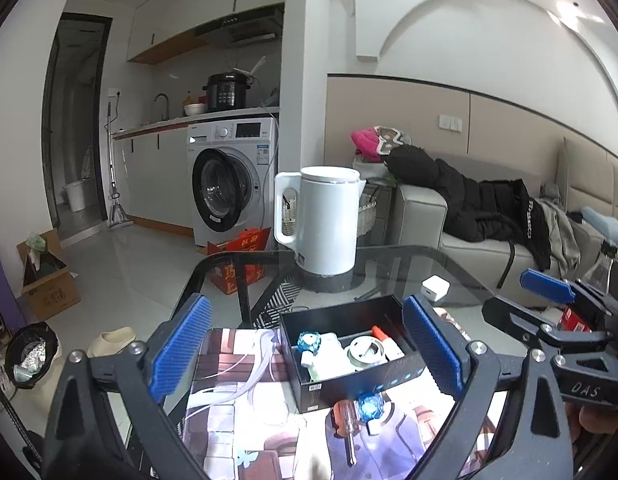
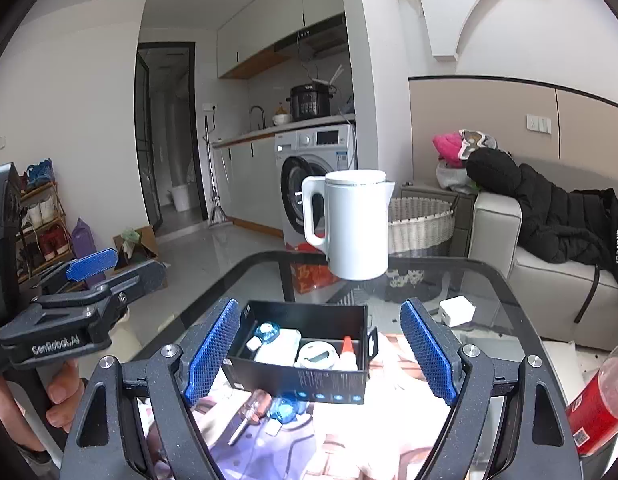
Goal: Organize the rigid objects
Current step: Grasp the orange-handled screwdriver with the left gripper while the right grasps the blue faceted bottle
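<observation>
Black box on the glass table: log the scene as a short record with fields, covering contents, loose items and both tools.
container: black box, open top, on a printed mat
inside box: blue knob, round white part, orange-capped tube
outside box, near side: orange-handled screwdriver, second blue knob
behind box: white kettle, white charger
left tool: open, empty
right tool: open, empty
</observation>
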A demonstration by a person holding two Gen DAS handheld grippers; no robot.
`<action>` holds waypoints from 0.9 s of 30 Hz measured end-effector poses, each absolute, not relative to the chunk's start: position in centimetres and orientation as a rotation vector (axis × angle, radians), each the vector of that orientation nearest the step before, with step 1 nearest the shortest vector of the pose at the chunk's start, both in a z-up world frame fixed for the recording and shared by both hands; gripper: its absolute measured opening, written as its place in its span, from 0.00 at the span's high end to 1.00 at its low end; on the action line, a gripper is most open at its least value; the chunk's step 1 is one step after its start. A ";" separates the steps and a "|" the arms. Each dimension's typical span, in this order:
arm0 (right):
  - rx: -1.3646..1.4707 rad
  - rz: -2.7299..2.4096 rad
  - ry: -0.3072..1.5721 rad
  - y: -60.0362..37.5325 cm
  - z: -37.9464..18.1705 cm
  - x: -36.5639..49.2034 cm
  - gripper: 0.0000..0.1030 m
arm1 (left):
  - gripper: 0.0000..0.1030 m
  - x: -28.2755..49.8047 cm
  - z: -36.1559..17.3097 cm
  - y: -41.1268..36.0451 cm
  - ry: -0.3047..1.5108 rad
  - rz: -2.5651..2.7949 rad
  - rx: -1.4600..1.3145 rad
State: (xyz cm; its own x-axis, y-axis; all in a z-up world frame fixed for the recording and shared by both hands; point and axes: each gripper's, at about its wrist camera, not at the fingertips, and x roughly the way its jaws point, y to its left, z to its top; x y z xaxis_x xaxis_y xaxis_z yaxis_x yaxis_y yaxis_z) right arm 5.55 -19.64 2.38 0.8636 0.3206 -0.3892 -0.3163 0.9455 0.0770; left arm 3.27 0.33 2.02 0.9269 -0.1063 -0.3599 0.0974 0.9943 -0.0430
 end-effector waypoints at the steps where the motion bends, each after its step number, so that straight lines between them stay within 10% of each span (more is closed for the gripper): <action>1: 0.010 0.335 0.424 -19.7 2.2 5.7 0.18 | 0.06 3.3 1.8 0.0 0.378 -0.108 -0.009; 27: 0.009 0.295 0.847 -20.2 -7.4 10.8 0.18 | 0.16 7.8 -8.4 -3.8 0.803 -0.204 0.110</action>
State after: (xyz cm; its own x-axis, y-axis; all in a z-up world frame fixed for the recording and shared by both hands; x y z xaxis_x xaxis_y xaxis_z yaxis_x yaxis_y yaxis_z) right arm 10.82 -20.16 -7.36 0.6241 0.2609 -0.7365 -0.2536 0.9592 0.1250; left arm 7.76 -3.78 -8.42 0.6762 -0.1394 -0.7234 0.2229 0.9746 0.0205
